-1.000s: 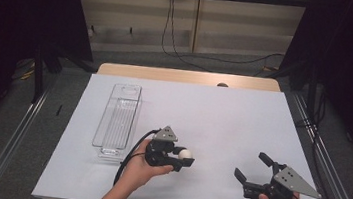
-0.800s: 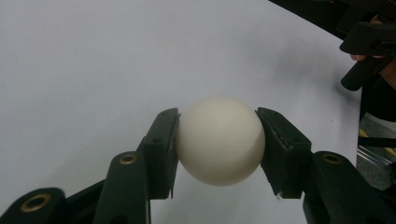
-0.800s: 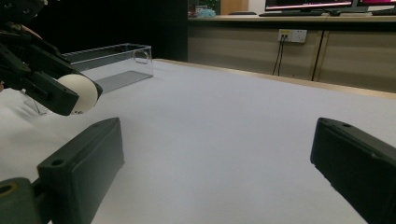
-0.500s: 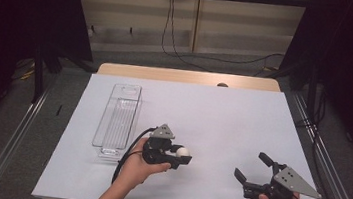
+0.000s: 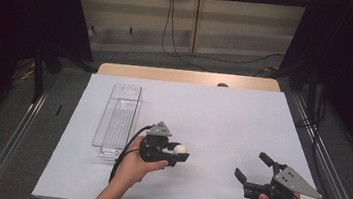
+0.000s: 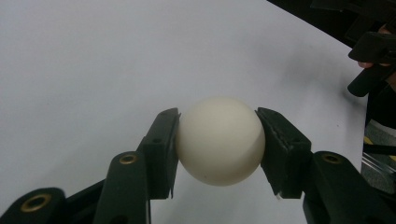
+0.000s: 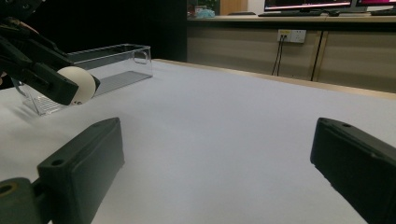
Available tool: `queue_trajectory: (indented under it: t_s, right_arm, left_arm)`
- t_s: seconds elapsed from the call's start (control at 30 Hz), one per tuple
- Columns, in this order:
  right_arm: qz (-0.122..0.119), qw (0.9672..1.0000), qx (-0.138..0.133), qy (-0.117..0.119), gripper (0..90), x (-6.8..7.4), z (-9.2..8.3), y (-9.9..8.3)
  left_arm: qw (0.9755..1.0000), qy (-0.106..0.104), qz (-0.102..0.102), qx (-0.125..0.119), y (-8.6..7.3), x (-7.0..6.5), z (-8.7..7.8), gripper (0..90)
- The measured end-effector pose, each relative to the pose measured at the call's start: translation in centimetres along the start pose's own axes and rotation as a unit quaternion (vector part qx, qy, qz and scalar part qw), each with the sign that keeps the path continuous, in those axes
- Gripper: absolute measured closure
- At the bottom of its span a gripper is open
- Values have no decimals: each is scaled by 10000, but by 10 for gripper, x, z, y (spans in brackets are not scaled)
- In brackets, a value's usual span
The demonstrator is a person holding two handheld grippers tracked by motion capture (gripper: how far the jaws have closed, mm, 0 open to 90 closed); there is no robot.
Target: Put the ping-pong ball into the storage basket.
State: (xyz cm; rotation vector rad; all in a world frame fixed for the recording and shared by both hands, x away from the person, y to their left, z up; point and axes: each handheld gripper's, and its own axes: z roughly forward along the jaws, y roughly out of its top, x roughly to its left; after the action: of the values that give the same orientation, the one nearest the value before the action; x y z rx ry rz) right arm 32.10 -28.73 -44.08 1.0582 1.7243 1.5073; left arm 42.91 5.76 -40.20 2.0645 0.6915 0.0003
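Your left gripper (image 6: 217,140) has its jaws clamped on the white ball (image 6: 219,140), one pad on each side, holding it clear above the white table cover (image 5: 223,115); seen from above, the ball (image 5: 180,150) sits just right of the clear plastic tray (image 5: 118,118). Your right gripper (image 5: 253,167) rests near the cover's right front corner, well apart from the ball, its jaws wide apart with nothing between them.

cream-white ball (image 6: 219,140) clamped between left tongs (image 6: 218,142), above table.
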Motion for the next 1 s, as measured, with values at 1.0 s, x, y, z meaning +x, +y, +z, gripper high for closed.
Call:
queue_trajectory:
  t_s: [1.0]
  right_arm:
    - [-6,10000,13,-1,25,1,1,0]
  left_arm:
    - [9996,163,-172,-129,3,10,-14,512]
